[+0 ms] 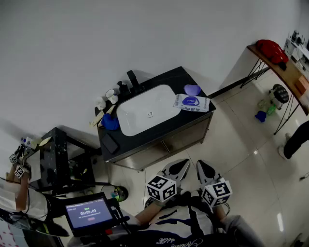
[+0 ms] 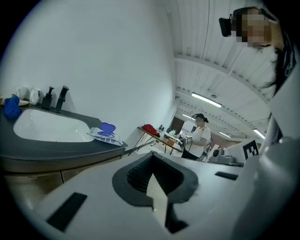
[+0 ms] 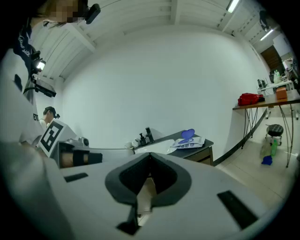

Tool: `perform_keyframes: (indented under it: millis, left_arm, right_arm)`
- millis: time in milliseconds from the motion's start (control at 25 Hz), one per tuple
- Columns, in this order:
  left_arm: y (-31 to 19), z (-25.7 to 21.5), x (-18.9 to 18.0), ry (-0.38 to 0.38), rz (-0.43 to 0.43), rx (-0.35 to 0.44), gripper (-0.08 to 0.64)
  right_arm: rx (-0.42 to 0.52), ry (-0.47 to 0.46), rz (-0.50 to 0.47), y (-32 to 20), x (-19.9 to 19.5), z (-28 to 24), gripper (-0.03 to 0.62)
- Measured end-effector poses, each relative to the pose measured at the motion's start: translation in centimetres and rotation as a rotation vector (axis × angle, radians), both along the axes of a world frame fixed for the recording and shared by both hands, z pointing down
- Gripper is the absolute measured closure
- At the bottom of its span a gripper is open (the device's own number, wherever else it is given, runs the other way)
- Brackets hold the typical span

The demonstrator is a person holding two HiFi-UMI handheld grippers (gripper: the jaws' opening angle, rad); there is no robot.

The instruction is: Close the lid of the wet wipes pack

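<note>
Grey pads line my left gripper (image 2: 151,157) and right gripper (image 3: 150,155), the fingers of each clenched tip to tip on nothing. The wet wipes pack (image 1: 192,102) lies well ahead on the black bench (image 1: 175,77), beside the white sink (image 1: 145,113), its blue lid (image 3: 188,134) standing open. Only the left gripper view shows a person (image 2: 200,136) standing far off.

Head view is dim, with flat ambient light and low contrast. The only glare is streaks on the floor tiles (image 1: 279,221) plus the lit tablet screen (image 1: 88,212). Soft shadow under the vanity (image 1: 176,79).

Both gripper views are brighter with heavy fisheye: black vignette in the corners, straight lines bowed. Ceiling strip light (image 2: 209,99) blows out in the left gripper view; a tube light (image 3: 230,5) sits top right in the right one. Left gripper (image 2: 151,155) and right gripper (image 3: 150,154) are soft, too close to focus.
</note>
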State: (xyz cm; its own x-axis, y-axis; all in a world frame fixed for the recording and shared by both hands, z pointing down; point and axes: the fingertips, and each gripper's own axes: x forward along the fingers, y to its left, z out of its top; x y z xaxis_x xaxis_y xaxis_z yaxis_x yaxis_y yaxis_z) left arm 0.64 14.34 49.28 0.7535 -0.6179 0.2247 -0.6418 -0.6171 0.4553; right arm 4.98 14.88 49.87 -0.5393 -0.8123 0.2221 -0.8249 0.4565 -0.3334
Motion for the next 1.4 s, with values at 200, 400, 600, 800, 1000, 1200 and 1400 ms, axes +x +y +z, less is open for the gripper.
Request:
perform_keyframes:
  millis: [200, 400, 600, 800, 1000, 1200, 1400]
  left_arm:
    - [-2.5, 1.0, 0.6, -0.01, 0.034, 0.0, 0.56]
    - [-9.4, 1.5, -0.6, -0.011, 0.035, 0.002, 0.558]
    - [-16.0, 1.3, -1.5, -0.023, 0.072, 0.01, 0.56]
    - [-22.8, 1.9, -3.1, -0.042, 0.088, 0.017, 0.56]
    - [-26.8, 3.6, -3.7, -0.05, 0.122, -0.017, 0.56]
    - [-28.4, 5.8, -3.4, -0.063, 0.161, -0.07, 0.56]
    - [-30.1, 7.4, -3.2, -0.079, 0.15, -0.119, 0.559]
  right_arm:
    - [-0.016, -0.008, -0.011, -3.2, -0.1, 0.8, 0.594]
    - [-0.015, -0.003, 0.002, -8.9, -1.1, 1.1, 0.594]
    - [-0.03, 0.001, 0.035, -15.1, -1.6, 1.1, 0.594]
    - [-0.025, 0.018, 0.06, -21.4, -2.9, 0.5, 0.594]
    - [-0.052, 0.046, 0.105, -25.2, -3.4, 0.9, 0.594]
    - [-0.09, 0.068, 0.121, -27.2, -2.9, 2.3, 0.594]
    - [-0.107, 0.062, 0.135, -29.3, -1.8, 2.5, 0.594]
